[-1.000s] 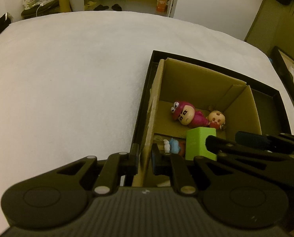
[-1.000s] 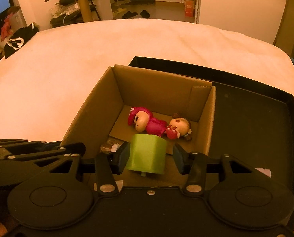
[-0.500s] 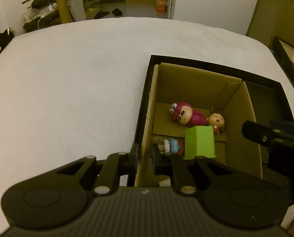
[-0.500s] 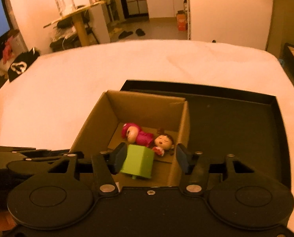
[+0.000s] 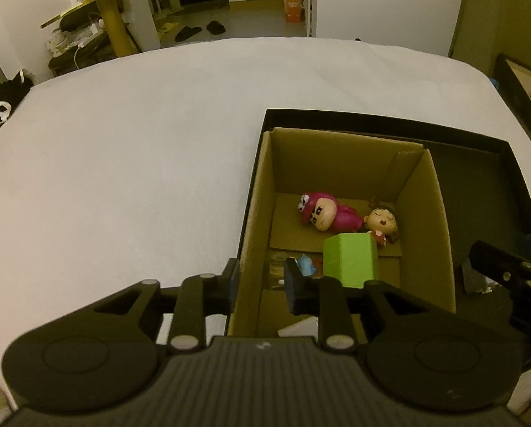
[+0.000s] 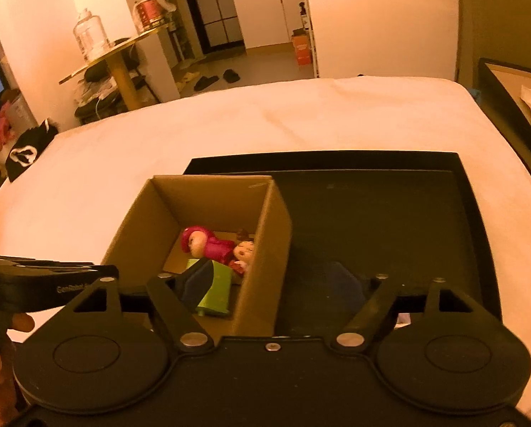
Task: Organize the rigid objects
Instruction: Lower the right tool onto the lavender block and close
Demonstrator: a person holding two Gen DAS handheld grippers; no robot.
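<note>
A brown cardboard box [image 5: 258, 192] [image 6: 265, 242] stands in the left part of a black tray [image 5: 479, 178] [image 6: 390, 213] on a white surface. In the box lie a pink figurine [image 5: 322, 213] [image 6: 201, 242], a brown-haired figurine [image 5: 383, 219] [image 6: 244, 249], a green block [image 5: 350, 259] [image 6: 217, 291] and a small blue toy [image 5: 306, 261]. My left gripper [image 5: 261, 281] is shut on the box's left wall near its front corner. My right gripper [image 6: 276, 284] is open and empty, raised above the box's right wall; it also shows in the left wrist view [image 5: 504, 267].
The white surface [image 5: 123, 160] spreads wide to the left and behind the tray. Another black box [image 6: 514, 106] stands off the right side. A round yellow table [image 6: 115, 57], slippers and clutter are on the floor beyond.
My right gripper let go of the green block, opened wide and pulled up and back. The block now lies in the box. My left gripper kept its hold on the box wall.
</note>
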